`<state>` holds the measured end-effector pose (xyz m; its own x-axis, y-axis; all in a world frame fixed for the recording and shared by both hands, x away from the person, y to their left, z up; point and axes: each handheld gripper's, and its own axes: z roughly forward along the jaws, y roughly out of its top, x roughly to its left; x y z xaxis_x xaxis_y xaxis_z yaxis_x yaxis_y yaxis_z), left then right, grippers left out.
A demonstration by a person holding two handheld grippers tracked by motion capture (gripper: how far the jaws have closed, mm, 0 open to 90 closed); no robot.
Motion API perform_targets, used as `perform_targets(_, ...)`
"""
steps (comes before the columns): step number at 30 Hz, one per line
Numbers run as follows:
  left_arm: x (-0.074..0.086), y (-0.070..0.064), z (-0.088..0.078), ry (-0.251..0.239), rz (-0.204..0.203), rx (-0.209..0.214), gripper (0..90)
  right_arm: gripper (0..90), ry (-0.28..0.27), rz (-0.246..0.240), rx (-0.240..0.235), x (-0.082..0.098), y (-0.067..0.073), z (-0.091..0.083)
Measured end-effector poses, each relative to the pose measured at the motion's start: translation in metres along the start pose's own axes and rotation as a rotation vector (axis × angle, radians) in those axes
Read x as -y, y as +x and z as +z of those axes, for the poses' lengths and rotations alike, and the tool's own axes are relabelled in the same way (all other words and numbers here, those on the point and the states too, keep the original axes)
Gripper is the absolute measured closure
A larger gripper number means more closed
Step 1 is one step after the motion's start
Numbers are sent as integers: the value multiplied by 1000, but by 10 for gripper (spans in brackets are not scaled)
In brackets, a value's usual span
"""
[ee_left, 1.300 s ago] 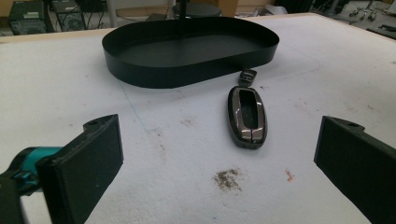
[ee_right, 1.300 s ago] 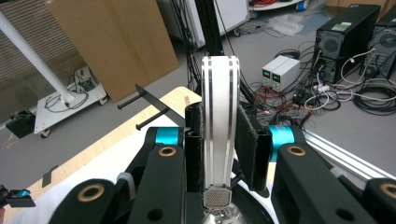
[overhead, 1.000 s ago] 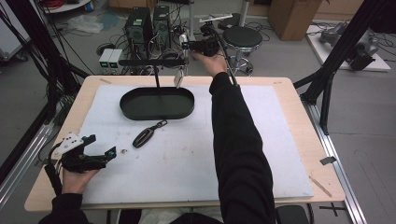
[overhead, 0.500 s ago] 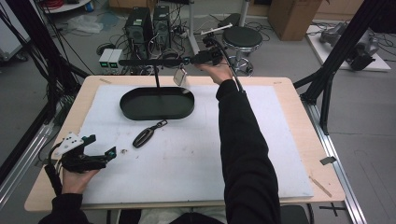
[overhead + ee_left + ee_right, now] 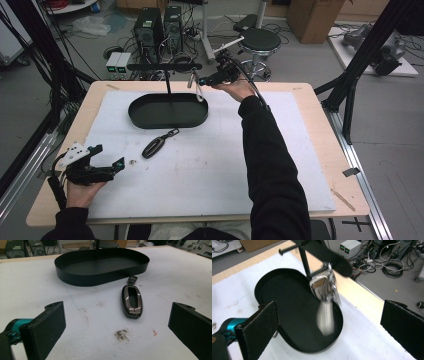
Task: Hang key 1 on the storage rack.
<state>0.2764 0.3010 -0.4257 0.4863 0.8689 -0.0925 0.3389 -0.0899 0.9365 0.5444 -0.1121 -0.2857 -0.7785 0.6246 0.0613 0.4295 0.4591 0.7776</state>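
- High view: a black oval metal tray with a T-shaped hanger post stands at the far side of the white foam-covered table. A silvery key bunch hangs from the right end of the post's crossbar, over the tray's right end. The right gripper is just beside the bunch; its jaws have just been opening, and nothing is pinched between them. A dark glossy oval car key fob lies flat on the foam just in front of the tray, near its middle. The left gripper rests near the front left corner, well apart from the fob.
- Left gripper view: the jaws stand spread wide with nothing in them. The fob lies ahead between them, and the tray is beyond it. I can read no writing on it.
- Right gripper view: the jaws are spread wide, and the bunch swings, blurred, from the bar above the tray. No label on it is legible.
- My judgement: hanging the bunch looks done. The fob is still untouched, and I'd guess it is next.
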Motion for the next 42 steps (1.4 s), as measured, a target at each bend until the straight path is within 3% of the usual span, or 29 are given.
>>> perform_targets(12, 0, 0, 1, 0, -1, -3, 17, 12, 16, -4, 54, 31, -3, -24)
perform_targets(14, 0, 0, 1, 3, -3, -2, 17, 12, 0, -14, 64, 35, -3, -30)
perform_targets(24, 0, 0, 0, 5, 1, -5, 17, 13, -14, 32, 69, 63, -6, -50)
perform_targets(42, 0, -1, 0, 9, -2, -9, 17, 13, -73, 54, 120, 118, -3, -85)
